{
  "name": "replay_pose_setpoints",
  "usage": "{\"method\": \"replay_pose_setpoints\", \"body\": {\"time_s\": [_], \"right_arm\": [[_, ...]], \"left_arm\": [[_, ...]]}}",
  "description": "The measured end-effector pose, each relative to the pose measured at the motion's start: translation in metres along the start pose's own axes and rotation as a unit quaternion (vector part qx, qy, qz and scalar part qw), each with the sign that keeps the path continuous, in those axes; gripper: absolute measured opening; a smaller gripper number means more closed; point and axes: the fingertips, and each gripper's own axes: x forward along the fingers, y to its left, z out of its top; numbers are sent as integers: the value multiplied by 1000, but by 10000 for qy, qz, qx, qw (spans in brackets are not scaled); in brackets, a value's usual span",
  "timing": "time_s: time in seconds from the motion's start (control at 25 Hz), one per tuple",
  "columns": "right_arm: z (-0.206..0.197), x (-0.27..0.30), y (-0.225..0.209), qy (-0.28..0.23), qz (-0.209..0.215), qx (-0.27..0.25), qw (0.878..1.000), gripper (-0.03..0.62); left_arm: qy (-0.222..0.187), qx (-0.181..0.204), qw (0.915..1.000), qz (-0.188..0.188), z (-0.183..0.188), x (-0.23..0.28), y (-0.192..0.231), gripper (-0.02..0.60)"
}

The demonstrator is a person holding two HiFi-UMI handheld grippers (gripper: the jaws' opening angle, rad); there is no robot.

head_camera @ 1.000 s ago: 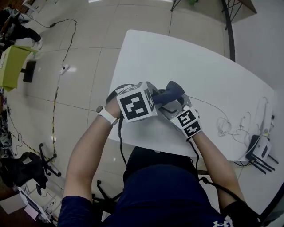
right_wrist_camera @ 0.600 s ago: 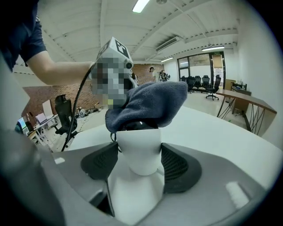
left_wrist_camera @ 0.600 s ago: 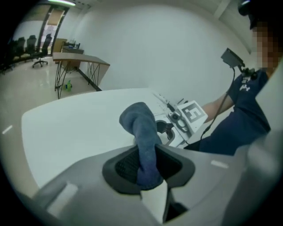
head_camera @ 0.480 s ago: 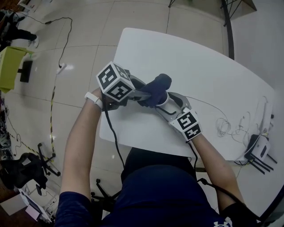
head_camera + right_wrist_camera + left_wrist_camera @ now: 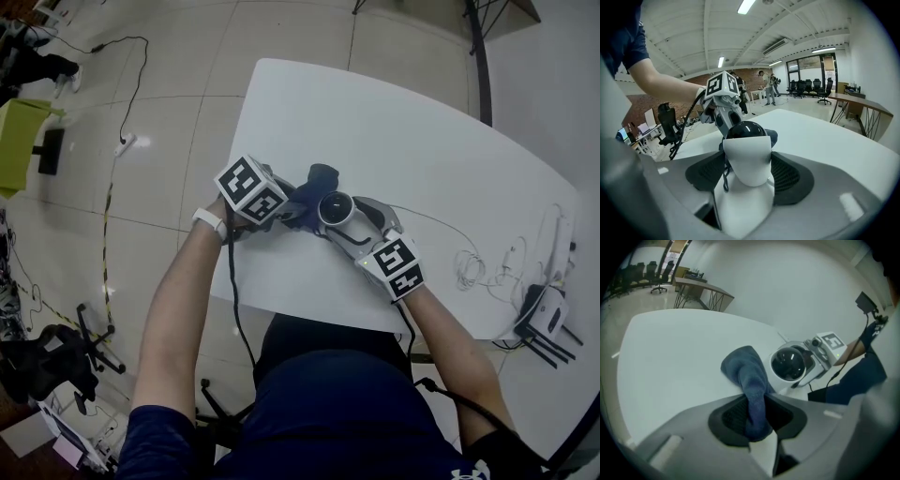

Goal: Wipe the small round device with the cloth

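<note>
Wiping was judged to be in hand: the dark blue cloth (image 5: 745, 369) was pinched between the jaws of the left gripper (image 5: 757, 423), its free end bunched just beside the small round device (image 5: 335, 210) at the centre of the head view. The device was clamped by the right gripper (image 5: 747, 176) low over the white surface (image 5: 422, 159). For the next move, the cloth would have to be pressed onto the dark dome and rubbed across it while the device was held steady.
</note>
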Motion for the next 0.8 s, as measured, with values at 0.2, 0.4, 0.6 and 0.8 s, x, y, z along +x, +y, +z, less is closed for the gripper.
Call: {"method": "replay_pose_setpoints", "body": {"time_s": [0.2,0.4,0.6,0.8], "right_arm": [[-2,0,0,24,11,-5,10000,313],[-1,0,1,37,11,-8,10000,314],[-1,0,0,20,-9,45,10000,314],[0,1,0,33,3,8,10000,314]], "left_arm": [[300,446,9977,410,-12,11,4,214],[-337,135,9948,955,11,-22,10,293],[-366,341,9922,1138,18,-12,5,229],[-261,910,9840,1509,17,7,20,153]]}}
